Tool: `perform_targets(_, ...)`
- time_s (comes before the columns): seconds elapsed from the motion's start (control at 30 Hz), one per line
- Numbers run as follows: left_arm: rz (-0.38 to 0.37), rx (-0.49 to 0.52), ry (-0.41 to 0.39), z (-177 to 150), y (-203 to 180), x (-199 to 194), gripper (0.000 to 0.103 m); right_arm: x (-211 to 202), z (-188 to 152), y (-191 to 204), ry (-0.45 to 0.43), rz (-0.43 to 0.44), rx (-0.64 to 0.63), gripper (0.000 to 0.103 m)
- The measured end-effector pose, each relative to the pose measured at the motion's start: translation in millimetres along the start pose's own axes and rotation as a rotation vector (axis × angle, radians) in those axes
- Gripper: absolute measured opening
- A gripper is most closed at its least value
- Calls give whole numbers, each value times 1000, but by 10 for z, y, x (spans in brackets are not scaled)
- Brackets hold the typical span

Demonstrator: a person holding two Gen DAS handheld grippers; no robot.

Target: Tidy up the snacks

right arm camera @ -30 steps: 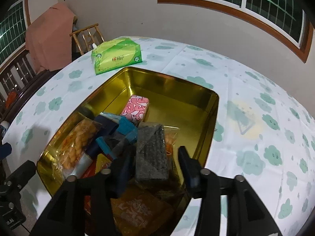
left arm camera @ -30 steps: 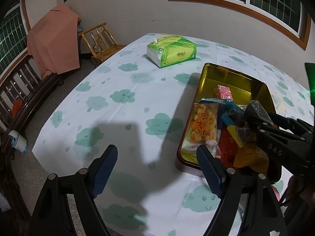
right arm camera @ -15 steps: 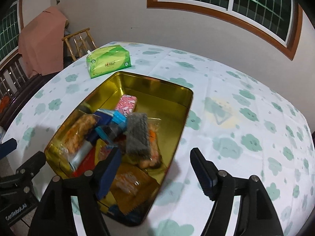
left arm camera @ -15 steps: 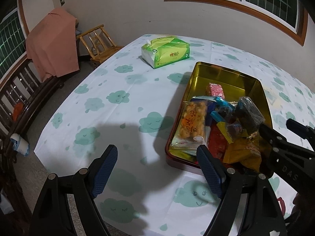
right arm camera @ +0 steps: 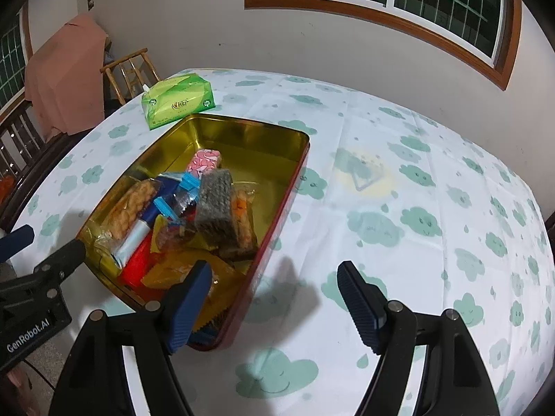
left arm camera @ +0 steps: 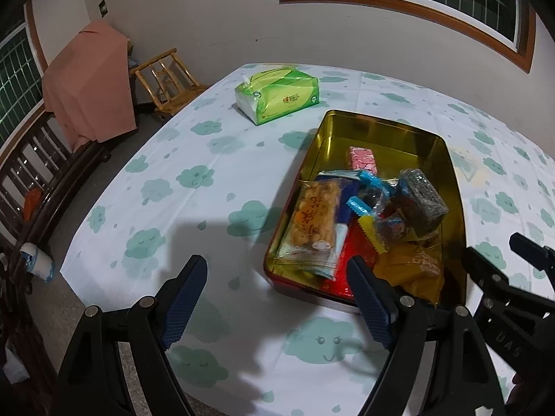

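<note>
A gold tin tray (left arm camera: pixel 378 128) (right arm camera: pixel 249 135) with a red outer wall sits on the cloud-print tablecloth and holds several snack packs. A dark grey sesame bar (right arm camera: pixel 213 204) (left arm camera: pixel 421 204) lies on top of the pile, beside a pink pack (right arm camera: pixel 204 159) (left arm camera: pixel 362 157) and an orange cracker pack (left arm camera: pixel 314 218) (right arm camera: pixel 130 208). My left gripper (left arm camera: pixel 277 301) is open and empty over the cloth at the tray's near left corner. My right gripper (right arm camera: pixel 274 305) is open and empty at the tray's near right corner, above the cloth.
A green tissue pack (left arm camera: pixel 277 95) (right arm camera: pixel 178 100) lies on the table beyond the tray. A wooden chair (left arm camera: pixel 166 81) and a pink-draped piece of furniture (left arm camera: pixel 90 83) stand off the table's far left. The table edge runs close below both grippers.
My right gripper let go of the grey sesame bar, opened wide and pulled back from the tray. Both grippers have drawn back and up, so the tray looks farther away.
</note>
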State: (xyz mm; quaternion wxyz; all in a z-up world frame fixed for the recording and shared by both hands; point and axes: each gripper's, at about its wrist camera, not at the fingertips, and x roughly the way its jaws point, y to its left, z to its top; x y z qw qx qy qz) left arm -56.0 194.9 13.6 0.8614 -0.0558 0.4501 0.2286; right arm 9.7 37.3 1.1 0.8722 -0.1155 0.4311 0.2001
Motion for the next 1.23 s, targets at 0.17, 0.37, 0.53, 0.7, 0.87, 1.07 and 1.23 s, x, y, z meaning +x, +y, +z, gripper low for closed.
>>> perform_targets(0.17,-14,5,10,25,-68,2,80,3,-55,-52,13,0,7,77)
perform_targets(0.37,-18,30,10,35,-167,-16,80,4,-76,-97,16,4,11,77)
perform_targets(0.53,-21,35,11,41,-192,-13,80,21,-87,-96,24,9,7,77)
perform_targets(0.7,-19,46,7,52,-221,-14,80,36,-89,-97,31,15,6,77)
perform_targets(0.87,-36,51,2,68,-223,-20,80,47,-88,-92,32,17,5,77)
perform_targets(1.07,-59,54,-8,61,-213,-53,80,49,-85,-90,35,17,7,77)
perform_targets(1.23,-56,59,-3,57,-200,-70,81,73,-91,-78,40,17,8,77)
